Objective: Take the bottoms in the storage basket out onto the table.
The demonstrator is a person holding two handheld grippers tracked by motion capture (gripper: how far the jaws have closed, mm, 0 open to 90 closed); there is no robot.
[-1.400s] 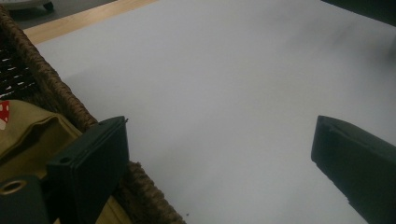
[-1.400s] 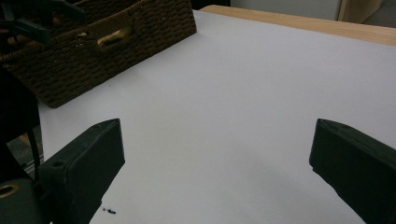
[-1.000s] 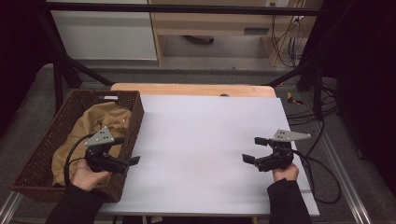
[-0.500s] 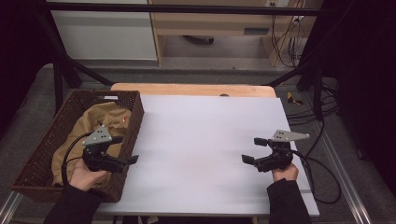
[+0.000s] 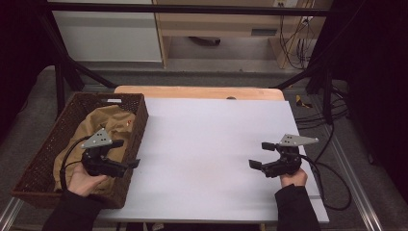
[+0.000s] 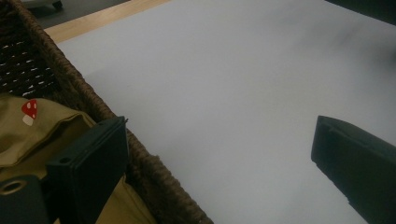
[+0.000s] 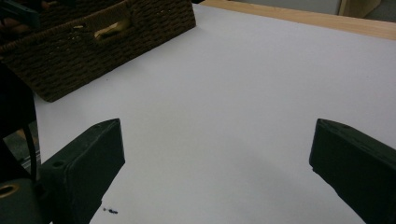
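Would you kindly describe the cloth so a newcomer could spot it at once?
At the white table's left edge stands a dark wicker basket. Inside lies the tan cloth, crumpled; a small red mushroom print marks it.

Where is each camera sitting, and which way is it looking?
High view: above the person's side, looking forward and down at the white table; both forearms, left gripper and right gripper show.
Left gripper view: rides the left gripper, looking across the wicker basket rim; open black jaws show.
Right gripper view: rides the right gripper, facing the basket across the table; open jaws show.
Shared: all show basket and table; the tan cloth shows from above and from the left gripper.
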